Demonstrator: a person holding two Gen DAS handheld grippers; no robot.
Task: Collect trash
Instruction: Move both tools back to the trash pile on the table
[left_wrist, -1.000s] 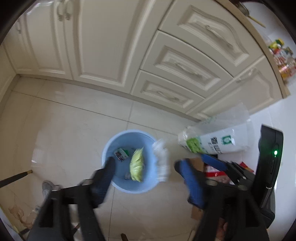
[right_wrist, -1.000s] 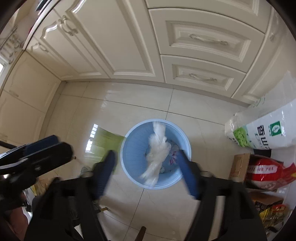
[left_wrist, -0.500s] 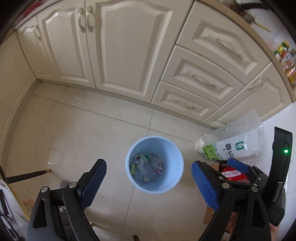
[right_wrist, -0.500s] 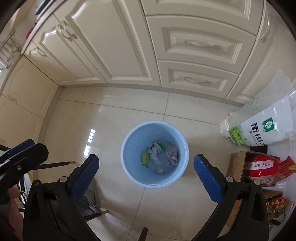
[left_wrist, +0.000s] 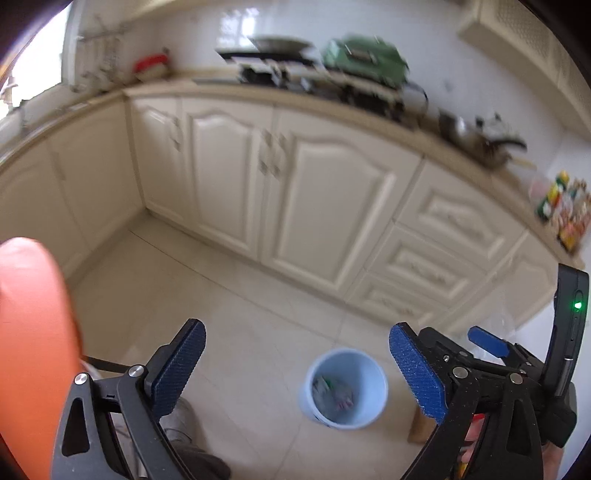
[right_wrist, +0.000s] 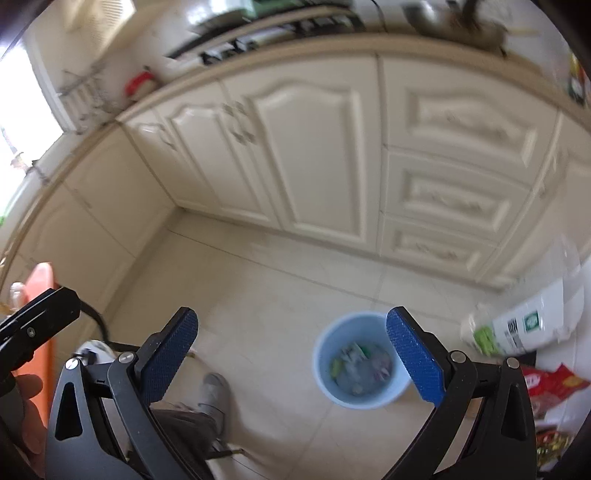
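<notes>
Two grippers, both with blue-padded jaws spread wide and holding nothing, now look out across a kitchen instead of straight down. A second ago white tissue was falling into the pale blue trash bin (left_wrist: 342, 387); half a second ago both cameras hung directly over it. Now the views have tilted up, and the bin sits on the tiled floor at about 5 o'clock in each frame, well apart from the left gripper (left_wrist: 295, 373) and the right gripper (right_wrist: 291, 362). The trash (right_wrist: 360, 363), a blurred mix of white, green and pink scraps, lies inside the bin. This suggests the drop is finished and the person is drawing back, perhaps to look for more litter.

At 3 o'clock in the right view a white sack (right_wrist: 532, 325) lies on the floor with a green square logo and dark characters, too blurred to read. Below it is a red printed bag (right_wrist: 550, 384), also unreadable. Cream cabinets (left_wrist: 314, 199) fill the background.
</notes>
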